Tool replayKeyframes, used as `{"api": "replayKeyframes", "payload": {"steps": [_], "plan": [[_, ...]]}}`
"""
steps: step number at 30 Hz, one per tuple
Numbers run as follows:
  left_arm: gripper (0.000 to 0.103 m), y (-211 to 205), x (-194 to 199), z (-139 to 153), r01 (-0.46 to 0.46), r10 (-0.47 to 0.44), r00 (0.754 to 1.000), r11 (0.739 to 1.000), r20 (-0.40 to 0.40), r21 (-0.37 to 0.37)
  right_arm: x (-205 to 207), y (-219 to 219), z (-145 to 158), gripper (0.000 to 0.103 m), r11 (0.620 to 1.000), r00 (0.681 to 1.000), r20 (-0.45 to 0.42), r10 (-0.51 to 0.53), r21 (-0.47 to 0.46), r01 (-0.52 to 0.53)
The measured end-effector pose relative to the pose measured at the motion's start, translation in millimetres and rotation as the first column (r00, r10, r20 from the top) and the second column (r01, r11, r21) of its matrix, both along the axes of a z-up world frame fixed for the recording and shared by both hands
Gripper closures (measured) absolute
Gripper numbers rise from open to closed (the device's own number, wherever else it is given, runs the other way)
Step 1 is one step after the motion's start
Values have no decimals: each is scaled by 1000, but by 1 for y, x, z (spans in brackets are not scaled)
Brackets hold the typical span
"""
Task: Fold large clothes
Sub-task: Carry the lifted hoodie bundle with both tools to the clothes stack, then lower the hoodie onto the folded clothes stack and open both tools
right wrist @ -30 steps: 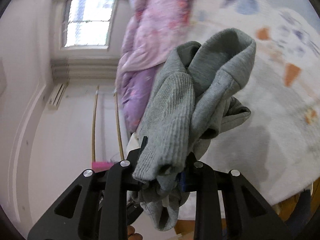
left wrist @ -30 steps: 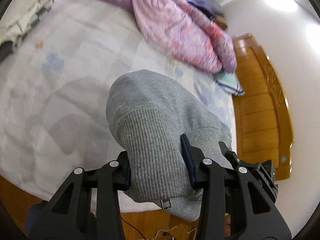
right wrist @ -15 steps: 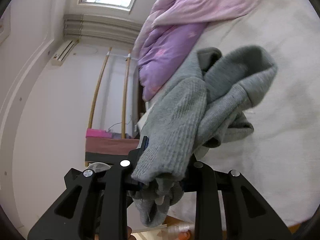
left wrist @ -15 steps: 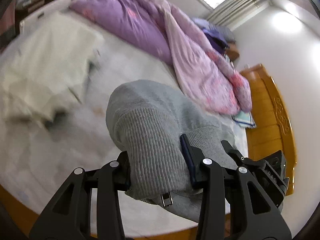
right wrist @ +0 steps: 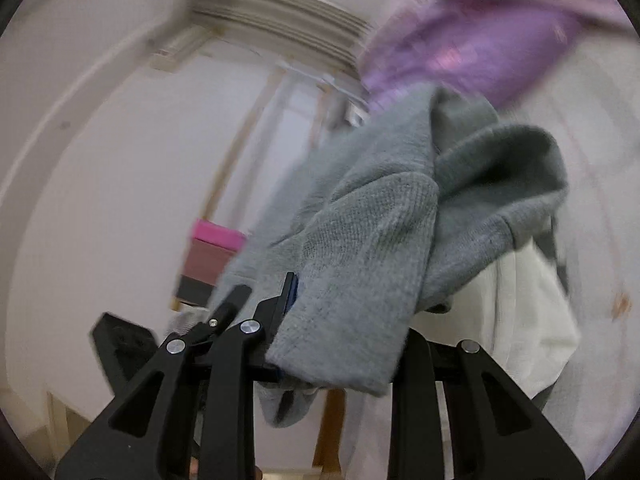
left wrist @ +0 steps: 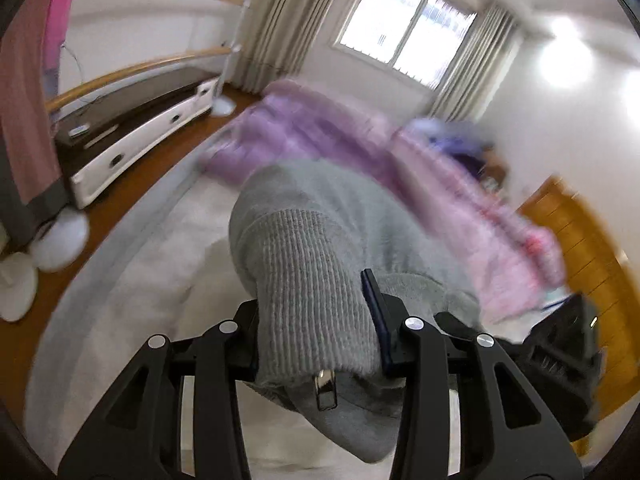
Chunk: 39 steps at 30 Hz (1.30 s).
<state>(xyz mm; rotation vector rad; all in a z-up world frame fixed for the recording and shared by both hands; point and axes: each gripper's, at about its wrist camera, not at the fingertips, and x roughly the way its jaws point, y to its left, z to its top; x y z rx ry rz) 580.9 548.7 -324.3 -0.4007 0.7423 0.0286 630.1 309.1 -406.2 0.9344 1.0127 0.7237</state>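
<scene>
1. Grey sweater (left wrist: 320, 216) ran forward from both sets of jaws, its bulk up-frame over the bed (left wrist: 132, 280) — clear of the sheet.
2. Left gripper (left wrist: 316, 312): jaws pinching the ribbed hem at lower centre.
3. Right gripper (right wrist: 344, 320): jaws clamped on another ribbed edge; cloth bunched upper right.
4. Both grippers were raised and tilted — neither clearly nearer.

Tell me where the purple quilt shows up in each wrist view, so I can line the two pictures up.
Left wrist: the purple quilt runs blurred from centre toward the right, behind the grey sweater clamped in the left gripper.
Right wrist: the quilt fills the upper right, above the sweater held by the right gripper.
Shared landmark: the pink cloth on the wooden rack.
</scene>
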Motion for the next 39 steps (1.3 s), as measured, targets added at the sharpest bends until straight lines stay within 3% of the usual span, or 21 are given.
{"api": "replayKeyframes", "payload": {"steps": [3,5,10,15,17,19,20,22,25,27,29,30,32,39], "plan": [[64,22,4,-69,-44,42,986,999,-164,-8,-2,22,-51,79,991,992,-124,16,-127,-32],[64,23,-3,-89,-62,58,982,998,-182,-17,-10,28,-72,79,989,985,-173,2,-148,-28],[61,38,-9,-115,-97,90,965,995,-245,-19,-25,42,-92,79,967,973,-230,2,-249,-61],[55,38,-20,-141,-120,115,941,993,-320,4,-45,48,-109,79,957,952,-306,4,-275,-92],[45,39,-20,-146,-127,130,932,991,-339,31,-41,47,-114,76,957,948,-318,11,-271,-102],[36,36,-19,-145,-119,137,929,990,-344,73,-35,45,-122,60,951,933,-359,-4,-291,-108],[28,34,-18,-144,-117,148,924,987,-352,110,-33,45,-120,60,949,933,-359,-9,-296,-105],[22,31,-17,-139,-122,166,915,982,-367,141,-35,43,-114,59,938,941,-338,2,-325,-119],[16,23,-19,-127,-131,197,905,972,-376,196,-32,41,-103,47,906,948,-319,11,-398,-145],[13,15,-21,-116,-132,230,895,955,-383,266,-30,34,-96,46,887,952,-305,14,-435,-152],[12,9,-23,-105,-129,238,895,948,-378,292,-28,27,-87,36,841,955,-297,-3,-518,-158],[12,6,-24,-101,-127,248,892,939,-378,319,-25,25,-83,26,824,955,-296,-8,-543,-161],[12,-2,-26,-88,-118,265,888,921,-376,370,-19,20,-72,25,813,961,-275,-2,-560,-159],[12,-40,-32,-51,-46,178,902,946,-394,321,-33,-3,-16,20,763,986,-157,49,-631,-138]]}}
